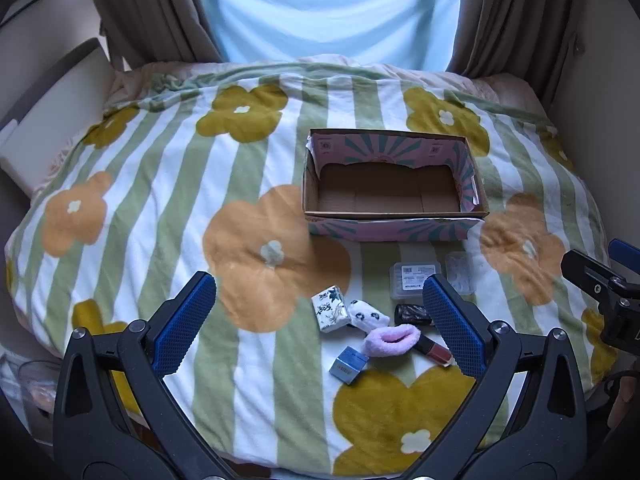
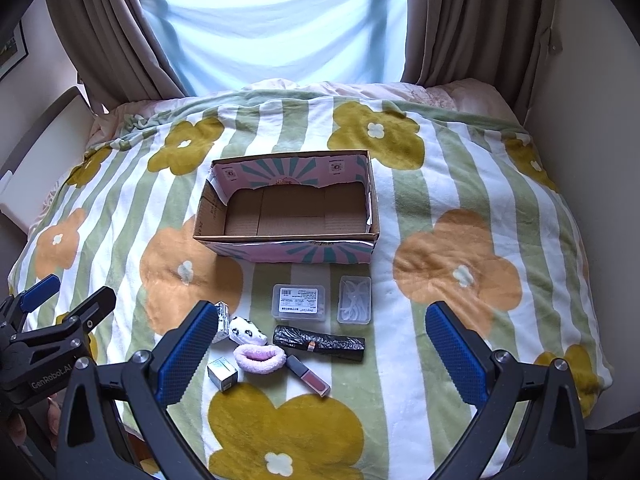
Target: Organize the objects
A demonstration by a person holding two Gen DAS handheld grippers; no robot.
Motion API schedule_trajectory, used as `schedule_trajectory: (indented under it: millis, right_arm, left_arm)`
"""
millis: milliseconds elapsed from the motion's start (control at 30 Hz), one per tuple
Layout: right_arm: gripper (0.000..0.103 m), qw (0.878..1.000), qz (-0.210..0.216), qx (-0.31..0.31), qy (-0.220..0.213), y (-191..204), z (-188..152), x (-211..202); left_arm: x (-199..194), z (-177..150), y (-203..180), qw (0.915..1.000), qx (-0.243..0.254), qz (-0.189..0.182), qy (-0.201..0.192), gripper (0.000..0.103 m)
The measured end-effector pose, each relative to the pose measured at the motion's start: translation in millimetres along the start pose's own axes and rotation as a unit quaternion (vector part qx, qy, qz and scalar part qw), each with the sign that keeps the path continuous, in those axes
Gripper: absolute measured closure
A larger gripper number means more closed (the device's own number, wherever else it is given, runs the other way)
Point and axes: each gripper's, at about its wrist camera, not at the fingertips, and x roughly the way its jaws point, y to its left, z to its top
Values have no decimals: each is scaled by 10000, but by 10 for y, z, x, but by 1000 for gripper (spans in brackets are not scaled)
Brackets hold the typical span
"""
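An open cardboard box (image 1: 394, 224) (image 2: 288, 240) with a pink and teal print sits empty on the flowered blanket. In front of it lie small items: a labelled clear case (image 2: 299, 302), a clear case of white pieces (image 2: 354, 299), a black roll (image 2: 319, 343), a lip gloss tube (image 2: 308, 375), a pink fluffy band (image 2: 259, 357), a white spotted sock (image 2: 246, 331), a tissue pack (image 1: 330, 308) and a small silver-blue box (image 1: 349, 364). My left gripper (image 1: 320, 320) hovers open above these items. My right gripper (image 2: 320, 344) is open too, over the same cluster.
The striped blanket (image 2: 460, 184) with yellow and orange flowers covers the bed. Brown curtains (image 2: 476, 20) and a bright window stand behind it. A white headboard or chair (image 1: 48, 132) lies at the left. The bed edge drops off at the right and front.
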Motion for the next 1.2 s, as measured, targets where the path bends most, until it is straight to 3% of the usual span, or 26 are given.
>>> schedule_trajectory:
  millis: [1200]
  right_arm:
    - [0,10000,46,-48,33,138,60,77]
  left_arm:
    - [97,12,230,9995,-271,-129,139,1]
